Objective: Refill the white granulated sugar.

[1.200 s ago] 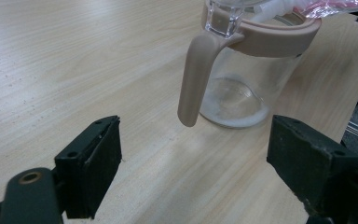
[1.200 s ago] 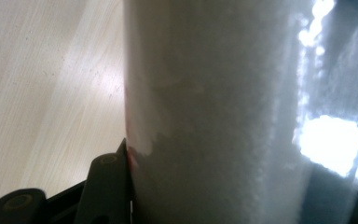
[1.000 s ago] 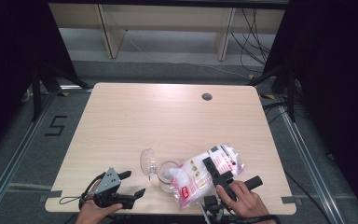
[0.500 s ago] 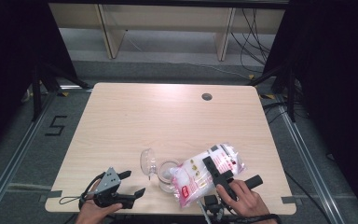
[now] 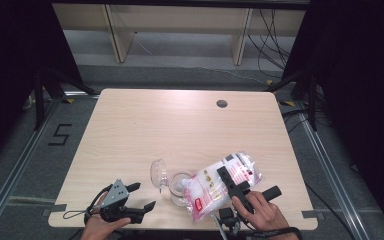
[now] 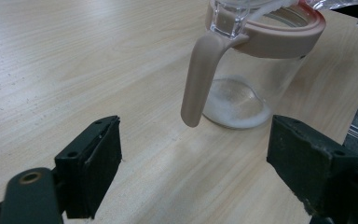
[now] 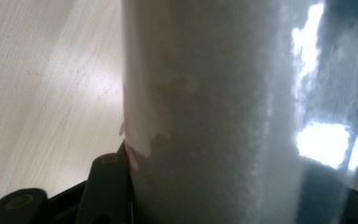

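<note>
Nothing is shifting since a second ago: the right gripper (image 5: pixel 232 186) is still clamping the bag (image 5: pixel 223 186) of white powder, tilted over the glass jar (image 5: pixel 179 188), so pouring seems underway, a thin layer gathering inside. Left of the jar, the left gripper (image 5: pixel 145 196) is resting open, empty. Beyond the jar, the table (image 5: pixel 180 125) is lying bare.

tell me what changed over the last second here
Nothing visibly changed. The right tongs stay clamped on the bag of white powder, tipped over the clear jar with its lid flipped open. The left tongs stay open beside the jar, holding nothing.
</note>
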